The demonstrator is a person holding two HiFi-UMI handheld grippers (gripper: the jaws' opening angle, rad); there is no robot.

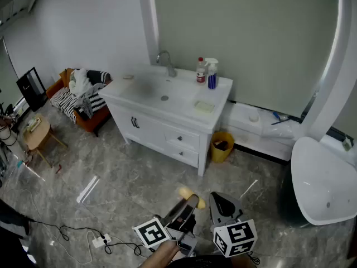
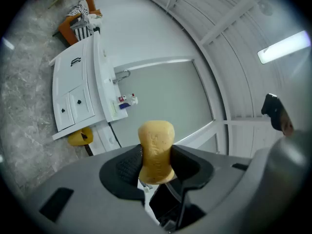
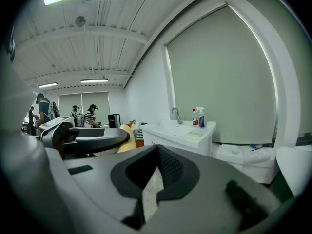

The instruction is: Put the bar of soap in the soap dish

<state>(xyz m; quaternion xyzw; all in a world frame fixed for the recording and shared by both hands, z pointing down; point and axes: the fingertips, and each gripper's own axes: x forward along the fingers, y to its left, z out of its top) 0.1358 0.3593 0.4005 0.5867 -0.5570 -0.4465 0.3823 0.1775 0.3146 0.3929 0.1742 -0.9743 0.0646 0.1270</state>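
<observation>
1. Yellow bar of soap (image 2: 156, 152) is pinched in the left gripper (image 2: 156, 161). Jaws clamp its two broad faces, and its long axis runs along the jaws, with the far end poking past the tips.
2. Right gripper (image 3: 157, 152): jaws pressed together at the tips, nothing between them. It sits just beside the left one, on its right.
3. Key relation: the pale green flat piece is likely the soap dish (image 1: 204, 106). It lies ahead of the left jaws, a bit to their right and well apart, near the front right corner of the counter (image 1: 220, 88). Both grippers are about equally far off, so the left one, which has the soap, should do the drop.
4. Around the dish: a red-capped bottle (image 1: 200, 71) and a blue spray bottle (image 1: 212, 75) stand behind it. The faucet (image 1: 165, 60) and basin are beyond the jaws to the left of it.
5. In the way: only bare floor (image 1: 128, 177) between the jaws and the counter. A yellow bin (image 1: 222, 146) sits low at the counter's right end, under the dish corner. A white tub (image 1: 323, 177) is off to the right of the jaws.
6. My read: carry phase, the placing step is not yet started.
</observation>
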